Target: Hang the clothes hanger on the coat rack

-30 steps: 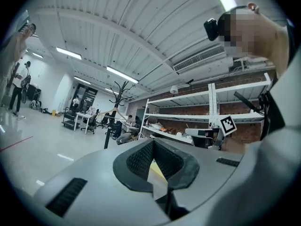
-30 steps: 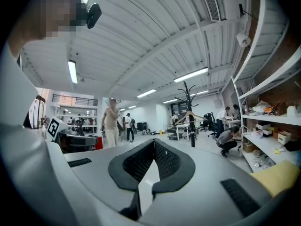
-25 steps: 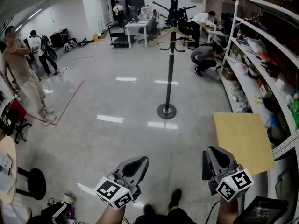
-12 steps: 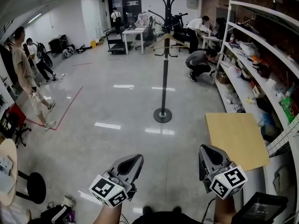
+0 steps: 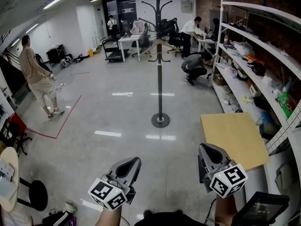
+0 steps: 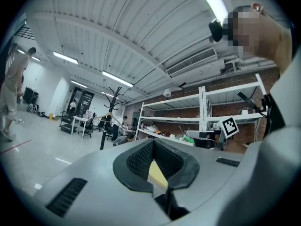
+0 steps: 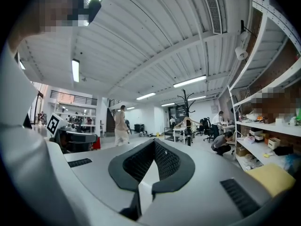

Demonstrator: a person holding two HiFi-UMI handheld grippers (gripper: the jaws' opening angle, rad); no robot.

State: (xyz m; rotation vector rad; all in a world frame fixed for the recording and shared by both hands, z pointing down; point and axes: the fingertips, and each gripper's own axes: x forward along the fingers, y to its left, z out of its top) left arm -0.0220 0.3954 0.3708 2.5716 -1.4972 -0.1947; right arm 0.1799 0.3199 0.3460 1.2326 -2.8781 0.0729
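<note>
A black coat rack [image 5: 159, 79] stands on a round base in the middle of the floor, well ahead of me. A wooden clothes hanger [image 5: 160, 45] hangs on one of its arms, below the top hooks. My left gripper [image 5: 133, 163] and right gripper [image 5: 203, 150] are low at the bottom of the head view, far from the rack, both shut with nothing between the jaws. The rack [image 6: 107, 121] shows small in the left gripper view. In the right gripper view, the rack [image 7: 186, 112] carries the hanger [image 7: 188, 121].
A yellow-topped table [image 5: 233, 138] stands close on the right, in front of long white shelves [image 5: 254, 55]. A person [image 5: 40, 84] walks at the left and another [image 5: 194, 65] crouches by the shelves. A black stool [image 5: 33, 194] is at the lower left.
The view has shifted, so the rack sits slightly further left and its top is in view. The person at the left has walked further off. Both grippers stay shut and low.
</note>
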